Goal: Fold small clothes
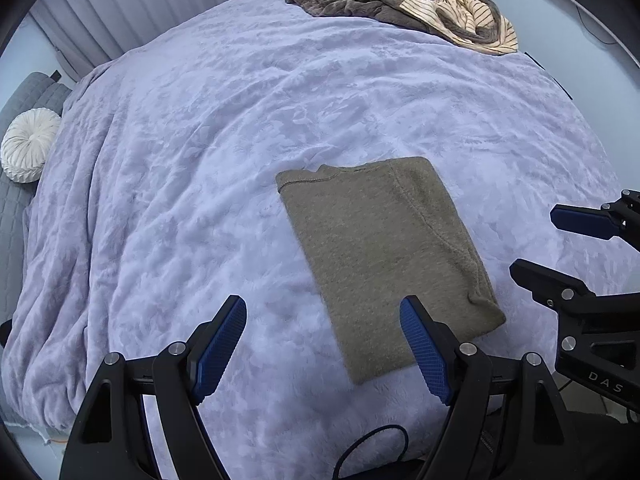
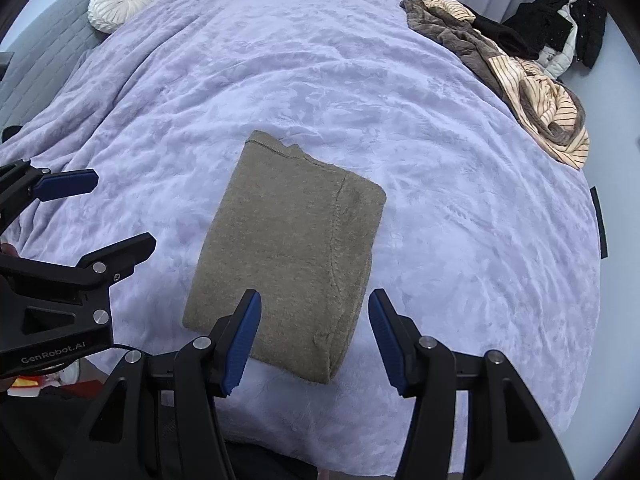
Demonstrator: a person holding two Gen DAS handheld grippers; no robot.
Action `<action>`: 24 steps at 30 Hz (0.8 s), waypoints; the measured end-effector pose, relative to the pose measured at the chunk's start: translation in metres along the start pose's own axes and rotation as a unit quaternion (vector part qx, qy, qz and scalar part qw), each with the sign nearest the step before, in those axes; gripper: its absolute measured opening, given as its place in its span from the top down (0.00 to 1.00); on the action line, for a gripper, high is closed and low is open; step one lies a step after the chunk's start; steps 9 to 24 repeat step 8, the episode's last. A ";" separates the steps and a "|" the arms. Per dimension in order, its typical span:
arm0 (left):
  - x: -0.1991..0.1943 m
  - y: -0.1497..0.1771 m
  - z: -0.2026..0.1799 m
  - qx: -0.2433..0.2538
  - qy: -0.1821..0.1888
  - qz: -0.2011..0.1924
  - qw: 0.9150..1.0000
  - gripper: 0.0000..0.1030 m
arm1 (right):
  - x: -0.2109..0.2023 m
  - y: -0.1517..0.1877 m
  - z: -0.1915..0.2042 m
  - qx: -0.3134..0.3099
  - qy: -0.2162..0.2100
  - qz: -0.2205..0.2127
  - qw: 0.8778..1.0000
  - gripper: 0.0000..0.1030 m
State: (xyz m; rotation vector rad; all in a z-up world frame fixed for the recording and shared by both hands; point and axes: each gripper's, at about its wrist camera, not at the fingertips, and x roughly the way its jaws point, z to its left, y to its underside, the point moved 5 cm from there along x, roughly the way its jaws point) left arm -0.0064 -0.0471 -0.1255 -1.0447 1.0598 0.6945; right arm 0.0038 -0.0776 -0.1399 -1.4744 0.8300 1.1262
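Showing black clothes (image 2: 560, 20) fully: right wrist view only; left crops them.

The bed (image 1: 240, 128) is covered by a pale lilac plush blanket (image 2: 440, 208), rumpled into shallow creases across its whole top. Near the middle lies a folded olive-brown garment (image 1: 376, 248), a flat rectangle with a stitched seam along its far edge. At the far corner sits a heap of unfolded clothes (image 2: 532, 92): a brown fleecy piece, a cream piece with dark stripes, and something black behind them. Toward the head end, a round white pleated cushion (image 1: 30, 150) rests beside a grey quilted cover (image 1: 16, 208) at the blanket's edge.
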 end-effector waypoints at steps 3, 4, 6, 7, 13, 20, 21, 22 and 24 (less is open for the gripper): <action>-0.001 0.001 0.002 0.005 0.013 -0.006 1.000 0.22 | -0.005 0.002 0.003 0.009 0.013 -0.001 1.000 0.42; -0.001 0.001 0.003 0.006 0.016 -0.007 1.000 0.22 | -0.007 0.002 0.004 0.011 0.017 0.000 1.000 0.42; -0.001 0.002 0.004 0.009 0.023 -0.009 1.000 0.22 | -0.010 0.005 0.008 0.015 0.025 0.001 1.000 0.42; 0.000 0.003 0.005 0.010 0.027 -0.009 1.000 0.22 | -0.011 0.006 0.009 0.017 0.029 0.002 0.999 0.42; -0.001 0.004 0.006 0.011 0.030 -0.010 0.999 0.22 | -0.011 0.007 0.011 0.017 0.032 0.002 0.999 0.42; -0.001 0.004 0.006 0.011 0.030 -0.010 0.999 0.22 | -0.011 0.007 0.011 0.017 0.032 0.002 0.999 0.42; -0.001 0.004 0.006 0.011 0.030 -0.010 0.999 0.22 | -0.011 0.007 0.011 0.017 0.032 0.002 0.999 0.42; -0.001 0.004 0.006 0.011 0.030 -0.010 0.999 0.22 | -0.011 0.007 0.011 0.017 0.032 0.002 0.999 0.42; -0.001 0.004 0.006 0.011 0.030 -0.010 0.999 0.22 | -0.011 0.007 0.011 0.017 0.032 0.002 0.999 0.42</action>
